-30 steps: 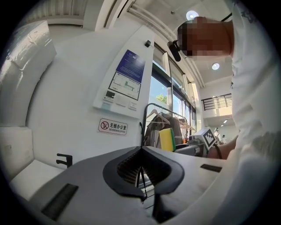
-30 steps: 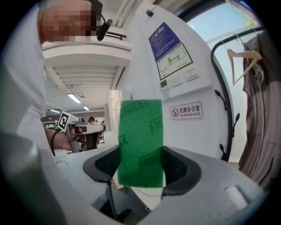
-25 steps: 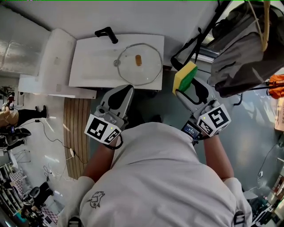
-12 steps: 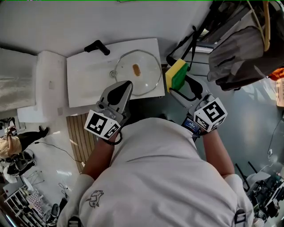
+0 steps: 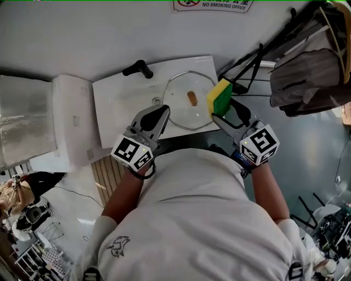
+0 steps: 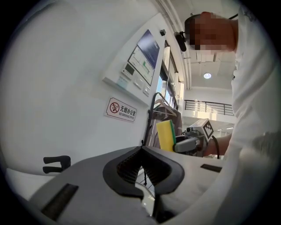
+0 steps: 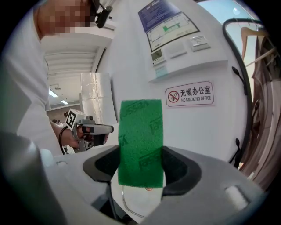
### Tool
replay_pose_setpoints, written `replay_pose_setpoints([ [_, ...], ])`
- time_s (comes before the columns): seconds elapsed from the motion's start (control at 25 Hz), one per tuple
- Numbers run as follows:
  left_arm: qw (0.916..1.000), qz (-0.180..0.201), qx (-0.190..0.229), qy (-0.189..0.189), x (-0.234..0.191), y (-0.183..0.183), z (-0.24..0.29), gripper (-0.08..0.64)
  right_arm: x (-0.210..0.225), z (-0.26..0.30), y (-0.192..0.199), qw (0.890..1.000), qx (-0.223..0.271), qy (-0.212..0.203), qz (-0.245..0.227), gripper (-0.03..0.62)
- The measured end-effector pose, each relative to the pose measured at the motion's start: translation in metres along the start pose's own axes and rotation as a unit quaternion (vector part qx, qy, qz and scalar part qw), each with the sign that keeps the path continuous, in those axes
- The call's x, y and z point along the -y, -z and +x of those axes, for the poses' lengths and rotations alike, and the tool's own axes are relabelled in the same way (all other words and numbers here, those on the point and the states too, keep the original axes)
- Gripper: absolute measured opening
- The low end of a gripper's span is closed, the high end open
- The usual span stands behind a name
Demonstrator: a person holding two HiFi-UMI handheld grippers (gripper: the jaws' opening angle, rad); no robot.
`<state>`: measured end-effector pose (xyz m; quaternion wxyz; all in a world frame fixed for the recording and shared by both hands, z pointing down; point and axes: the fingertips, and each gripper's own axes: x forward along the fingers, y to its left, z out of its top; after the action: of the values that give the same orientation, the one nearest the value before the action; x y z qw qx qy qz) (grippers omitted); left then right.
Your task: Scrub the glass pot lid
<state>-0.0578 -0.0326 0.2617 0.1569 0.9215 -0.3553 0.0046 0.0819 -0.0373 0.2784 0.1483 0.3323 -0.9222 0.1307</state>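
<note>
The glass pot lid (image 5: 186, 104), with a brown knob (image 5: 192, 98), lies flat in the white sink (image 5: 115, 104). My right gripper (image 5: 222, 112) is shut on a yellow and green sponge (image 5: 219, 96), which it holds upright at the lid's right edge. The sponge's green face (image 7: 140, 140) fills the right gripper view, with the lid's rim (image 7: 129, 205) showing below it. My left gripper (image 5: 162, 113) is shut with nothing in it, its tips at the lid's near left edge. In the left gripper view the closed jaws (image 6: 141, 151) point at the wall, and the sponge (image 6: 166, 135) stands to their right.
A black faucet (image 5: 138, 68) stands at the back of the sink. A white block (image 5: 70, 121) and a silvery panel (image 5: 24, 121) lie to the sink's left. A rack with grey bags (image 5: 310, 71) stands on the right. The wall (image 5: 109, 33) carries a no-smoking sign (image 5: 213, 4).
Both grippers have moved forward to the sink. The sponge has come from beside the sink to the lid's right edge, and the left gripper's tips now reach the lid's near left edge.
</note>
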Motion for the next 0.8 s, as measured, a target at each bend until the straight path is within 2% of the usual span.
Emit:
replay_pose_setpoints([
  [0.2,0.9989,-0.030,-0.026,0.025,-0.037,0.021,-0.013,-0.002,-0.017,0.034,0.002,1.000,-0.014,0.019,0.009,0.291],
  [0.48,0.9926,-0.081,-0.087,0.021,-0.073,0.065,-0.010,0.000,-0.020,0.062,0.029,0.998,-0.054,0.023,0.020,0.291],
  [0.6,0.9884,-0.104,-0.108,0.025,-0.080,0.080,-0.003,0.005,-0.021,0.074,0.047,0.997,-0.078,0.015,0.007,0.291],
  [0.8,0.9796,-0.143,-0.140,0.019,-0.090,0.113,0.001,0.034,-0.025,0.090,0.077,0.993,-0.116,-0.011,0.014,0.291],
])
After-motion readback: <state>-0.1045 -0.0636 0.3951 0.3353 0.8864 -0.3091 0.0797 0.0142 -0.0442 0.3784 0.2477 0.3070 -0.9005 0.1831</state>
